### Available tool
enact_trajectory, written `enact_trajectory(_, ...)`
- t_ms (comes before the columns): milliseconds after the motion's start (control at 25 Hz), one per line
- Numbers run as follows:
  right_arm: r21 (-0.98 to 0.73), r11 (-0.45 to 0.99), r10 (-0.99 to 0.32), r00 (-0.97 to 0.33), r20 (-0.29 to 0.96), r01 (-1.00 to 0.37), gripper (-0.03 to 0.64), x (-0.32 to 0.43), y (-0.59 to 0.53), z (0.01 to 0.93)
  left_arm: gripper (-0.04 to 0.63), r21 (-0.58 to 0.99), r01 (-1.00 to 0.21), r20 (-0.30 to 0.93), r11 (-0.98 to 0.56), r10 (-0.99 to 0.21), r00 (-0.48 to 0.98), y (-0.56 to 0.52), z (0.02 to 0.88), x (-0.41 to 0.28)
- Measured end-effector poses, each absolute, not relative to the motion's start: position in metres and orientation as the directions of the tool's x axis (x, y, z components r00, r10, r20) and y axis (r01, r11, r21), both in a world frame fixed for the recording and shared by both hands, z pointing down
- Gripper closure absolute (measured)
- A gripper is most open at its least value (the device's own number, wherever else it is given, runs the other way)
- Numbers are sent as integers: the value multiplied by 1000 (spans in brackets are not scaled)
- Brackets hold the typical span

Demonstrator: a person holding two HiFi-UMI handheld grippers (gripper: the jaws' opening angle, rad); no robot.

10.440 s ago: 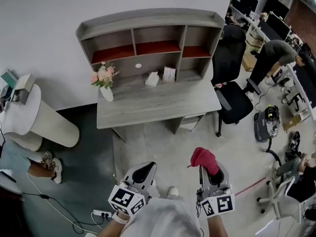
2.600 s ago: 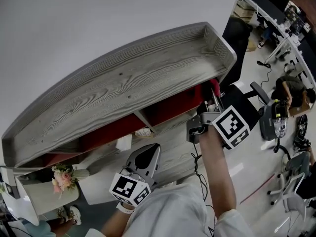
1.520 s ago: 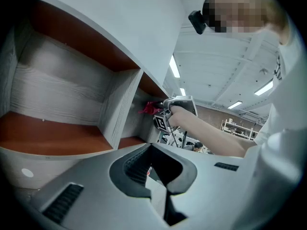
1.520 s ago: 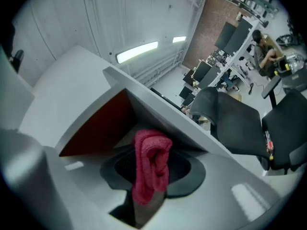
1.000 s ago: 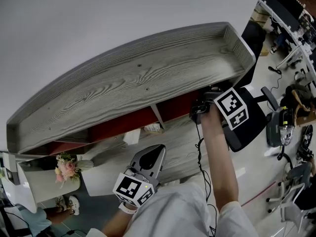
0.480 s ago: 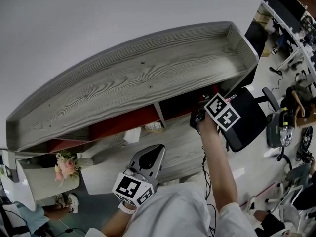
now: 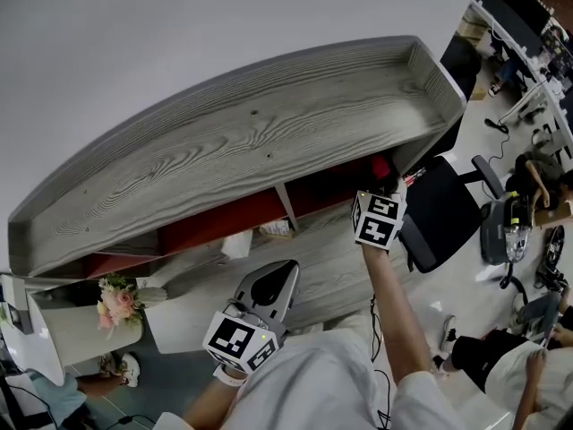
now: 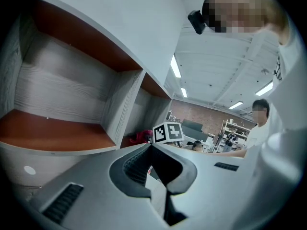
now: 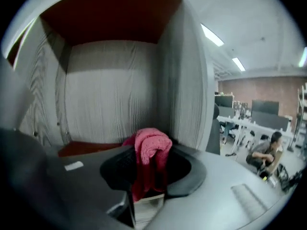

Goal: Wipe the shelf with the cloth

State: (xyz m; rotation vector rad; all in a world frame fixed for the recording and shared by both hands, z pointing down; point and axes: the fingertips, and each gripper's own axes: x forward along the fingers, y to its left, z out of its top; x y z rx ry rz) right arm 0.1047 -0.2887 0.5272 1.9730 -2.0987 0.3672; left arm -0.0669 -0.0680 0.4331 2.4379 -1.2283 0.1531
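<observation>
Pink cloth (image 9: 152,145) looks soft, light, floppy; your right gripper (image 9: 149,166) pinches its bunched middle, so press it flat on the shelf (image 9: 82,149). Left gripper (image 8: 150,148) jaws together, empty.

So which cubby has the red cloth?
The right-end cubby, the one beside the black chair. The right claw holds the cloth at it.

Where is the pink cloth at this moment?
The pink cloth is clamped in the right gripper, at the mouth of the right-end compartment of the shelf, close to that compartment's right side wall.
</observation>
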Motion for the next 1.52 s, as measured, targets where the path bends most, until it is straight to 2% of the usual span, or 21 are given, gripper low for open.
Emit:
enact_trajectory(200, 192, 111, -955, -51, 291, -975, 486, 98, -286, 528, 589, 308, -791, 274, -528, -747, 606, -67, 434, -69)
enact_trajectory(440, 214, 136, -953, -69, 295, -967, 489, 91, -278, 534, 589, 315, -795, 275, -518, -752, 599, -65, 436, -75)
enact_trajectory(960, 258, 419, -876, -313, 366, -871, 494, 22, -261, 538, 589, 322, -793, 289, -518, -744, 603, -59, 443, -73)
enact_trajectory(1280, 259, 657, -731, -515, 447, -708, 494, -38, -240, 539, 589, 320, -794, 287, -517, -746, 601, -57, 442, -70)
enact_trajectory(1520, 212, 762, -625, -610, 487, -612, 494, -72, -219, 539, 589, 318, -801, 292, -506, -752, 591, -54, 442, -73)
